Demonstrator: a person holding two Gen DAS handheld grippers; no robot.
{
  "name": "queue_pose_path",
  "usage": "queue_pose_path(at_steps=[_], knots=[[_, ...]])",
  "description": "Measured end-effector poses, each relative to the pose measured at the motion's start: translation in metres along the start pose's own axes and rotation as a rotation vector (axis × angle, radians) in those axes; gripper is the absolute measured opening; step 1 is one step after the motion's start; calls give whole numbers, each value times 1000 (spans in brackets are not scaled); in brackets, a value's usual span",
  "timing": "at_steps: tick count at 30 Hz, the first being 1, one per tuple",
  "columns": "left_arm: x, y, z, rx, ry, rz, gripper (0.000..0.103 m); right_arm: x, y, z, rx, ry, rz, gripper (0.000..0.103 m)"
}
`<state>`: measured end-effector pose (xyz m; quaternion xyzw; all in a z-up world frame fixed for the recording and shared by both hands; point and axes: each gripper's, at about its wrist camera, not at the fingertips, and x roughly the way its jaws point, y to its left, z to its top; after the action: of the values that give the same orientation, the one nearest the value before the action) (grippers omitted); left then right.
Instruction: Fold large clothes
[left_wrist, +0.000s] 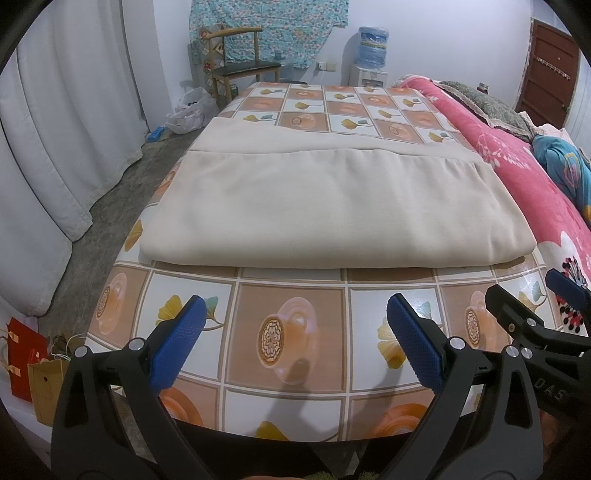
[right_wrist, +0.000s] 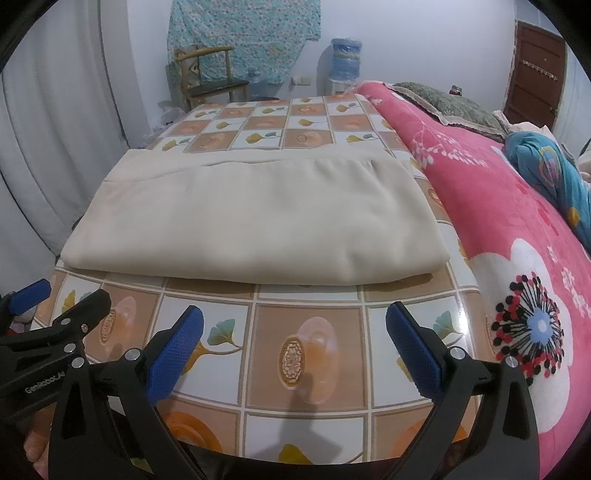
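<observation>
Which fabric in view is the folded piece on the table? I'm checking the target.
The plain beige cloth on the patterned table; the pink blanket and hanging teal cloth are printed.

Both tools are built alike: the left tongs (left_wrist: 295, 343) and the right tongs (right_wrist: 295, 347) are formed of matte black plastic arms with triangular cut-outs, tipped with blue, finely knurled pads (left_wrist: 177, 343) and pinned with round silver screws (right_wrist: 132, 354). White lettering is printed on the black bodies, partly cut off at the edge.
</observation>
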<state>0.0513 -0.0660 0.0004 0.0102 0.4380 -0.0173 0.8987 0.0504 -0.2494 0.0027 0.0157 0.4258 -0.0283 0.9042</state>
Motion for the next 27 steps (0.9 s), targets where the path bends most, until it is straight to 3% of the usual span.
queue_pose_path(at_steps=[27], knots=[[-2,-2,0,3,1,-3,95,3,-2,0,-1,5,-1,96]])
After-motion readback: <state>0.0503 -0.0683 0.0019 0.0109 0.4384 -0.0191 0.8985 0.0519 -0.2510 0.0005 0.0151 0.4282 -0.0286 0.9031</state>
